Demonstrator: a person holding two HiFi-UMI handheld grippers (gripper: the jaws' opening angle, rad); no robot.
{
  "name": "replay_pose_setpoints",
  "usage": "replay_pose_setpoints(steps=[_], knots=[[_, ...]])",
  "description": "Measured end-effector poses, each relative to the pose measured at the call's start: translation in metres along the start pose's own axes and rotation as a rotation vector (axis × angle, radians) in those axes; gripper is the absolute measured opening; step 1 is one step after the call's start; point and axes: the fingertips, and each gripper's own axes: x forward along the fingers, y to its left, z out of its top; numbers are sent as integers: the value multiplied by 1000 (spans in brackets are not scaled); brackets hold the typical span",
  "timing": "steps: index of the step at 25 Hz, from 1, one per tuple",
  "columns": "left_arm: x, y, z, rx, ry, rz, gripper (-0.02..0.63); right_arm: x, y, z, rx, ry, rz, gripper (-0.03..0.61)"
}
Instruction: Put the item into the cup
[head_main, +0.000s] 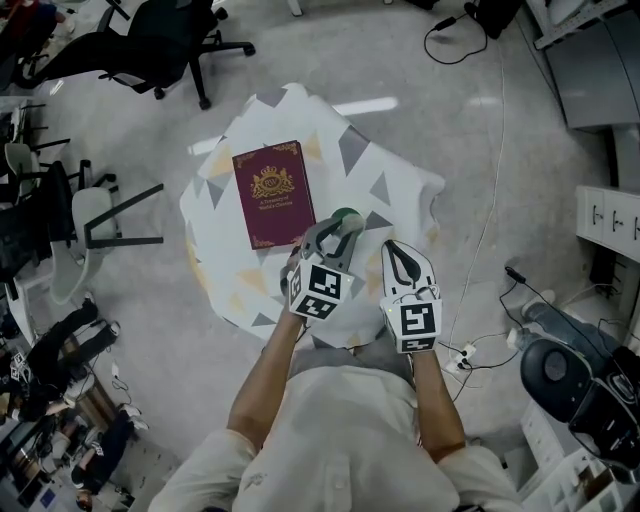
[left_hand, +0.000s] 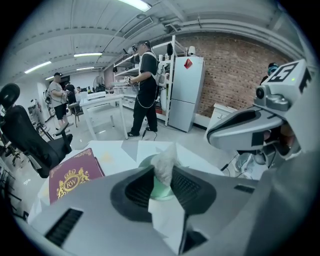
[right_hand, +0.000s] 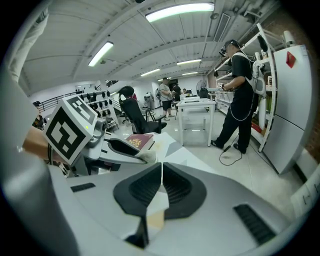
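Observation:
On a round table under a white cloth with grey and yellow triangles (head_main: 395, 185) stands a light green cup (head_main: 347, 216). My left gripper (head_main: 338, 232) hangs right over it. In the left gripper view a crumpled white paper wad (left_hand: 163, 167) sits between the jaws of that gripper (left_hand: 162, 176), above the cup's mouth (left_hand: 161, 192); the jaws stand apart and do not squeeze it. My right gripper (head_main: 398, 250) rests just right of the cup, and in its own view it (right_hand: 161, 167) is shut with nothing in it.
A maroon book with a gold crest (head_main: 272, 193) lies on the cloth left of the cup. Black office chairs (head_main: 150, 45) and floor cables (head_main: 490, 230) surround the table. People stand by a white table (right_hand: 195, 107) and a fridge (left_hand: 187, 90).

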Motion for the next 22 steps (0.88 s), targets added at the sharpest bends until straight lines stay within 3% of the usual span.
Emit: replay_pose_setpoints(steps=[12,22], knots=[[-6,-1,0,-15,3,-5,161,-3,3,1,0,-8,1,14],[-13,-1,4,-12,-18,0,163,-6,7,4,-9,-16,-1,14]])
